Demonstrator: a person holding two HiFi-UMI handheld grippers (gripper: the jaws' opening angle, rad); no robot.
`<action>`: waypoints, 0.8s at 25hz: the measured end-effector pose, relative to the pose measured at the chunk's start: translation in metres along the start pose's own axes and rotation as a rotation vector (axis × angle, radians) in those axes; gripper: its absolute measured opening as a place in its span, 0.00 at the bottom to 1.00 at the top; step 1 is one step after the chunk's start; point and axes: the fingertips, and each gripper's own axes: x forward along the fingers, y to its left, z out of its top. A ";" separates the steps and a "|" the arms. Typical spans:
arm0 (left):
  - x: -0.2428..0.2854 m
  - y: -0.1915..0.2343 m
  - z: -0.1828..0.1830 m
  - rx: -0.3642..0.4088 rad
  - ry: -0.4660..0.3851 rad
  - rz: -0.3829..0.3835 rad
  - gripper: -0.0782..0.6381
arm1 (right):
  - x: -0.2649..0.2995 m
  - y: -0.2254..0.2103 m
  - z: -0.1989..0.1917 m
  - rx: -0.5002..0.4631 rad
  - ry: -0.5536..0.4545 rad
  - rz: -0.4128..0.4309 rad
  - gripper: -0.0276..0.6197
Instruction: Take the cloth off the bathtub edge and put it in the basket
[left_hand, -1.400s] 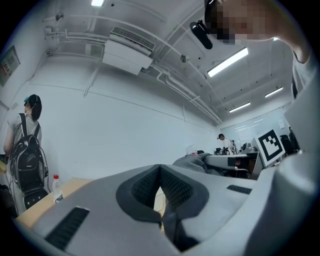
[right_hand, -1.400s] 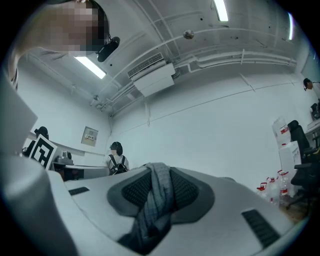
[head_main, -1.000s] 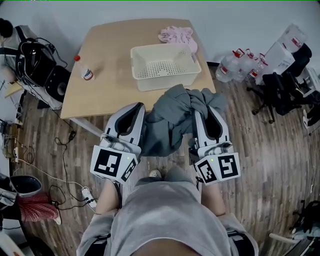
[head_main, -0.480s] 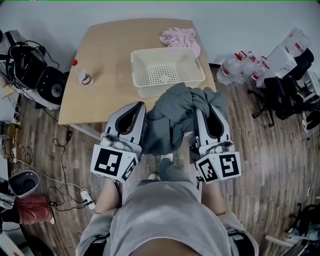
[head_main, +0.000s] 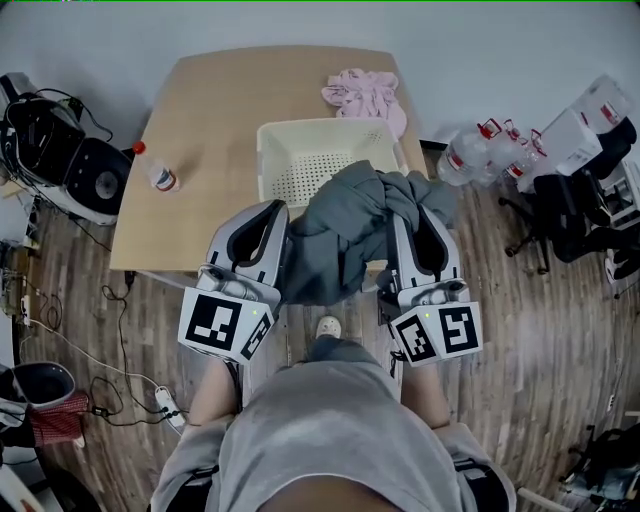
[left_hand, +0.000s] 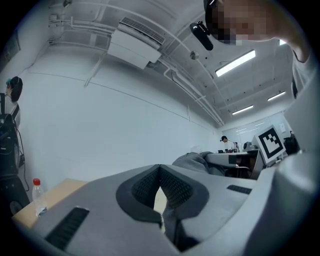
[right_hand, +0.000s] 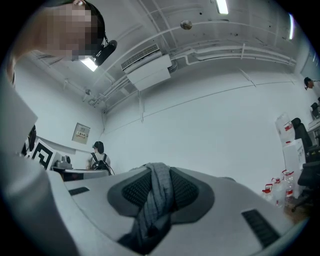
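The right gripper (head_main: 415, 212) is clamped on the grey cloth (head_main: 345, 235). In the right gripper view a twisted fold of it runs up between the ribbed pads (right_hand: 184, 190) and fills the gap from base to tip. The left gripper (head_main: 272, 212) has its jaws drawn together, the tips meeting with only a thin pale slit below them. The left gripper view shows no fold caught there, and the cloth rises as a mound just past its right jaw. Both grippers are on the near side of the basket (head_main: 320, 126), side by side, held out from the person's grey top (head_main: 330, 430).

The cloth hangs bunched between the two grippers, touching the inner side of each. In the head view its far edge overlaps the basket's near right corner. Most of it lies nearer than the basket, past the edge of the wooden table (head_main: 220, 110).

The basket is cream with a perforated floor and stands on that table. Left of the basket, well apart from it, stands a small red-capped bottle (head_main: 158, 176). Just beyond the basket's far right corner lies a crumpled pink cloth (head_main: 365, 92). To the right of the basket, off the table, clear water jugs (head_main: 485, 150) stand on the wooden floor (head_main: 540, 330), with a black chair (head_main: 575, 205) further right.
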 end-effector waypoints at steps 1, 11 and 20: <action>0.006 0.002 0.000 0.001 0.001 0.005 0.13 | 0.006 -0.005 0.001 0.000 -0.001 0.004 0.21; 0.068 0.021 0.003 0.018 -0.001 0.061 0.13 | 0.063 -0.051 0.011 0.021 -0.011 0.060 0.21; 0.073 0.021 -0.006 0.026 0.006 0.127 0.13 | 0.078 -0.070 0.007 0.052 -0.026 0.103 0.21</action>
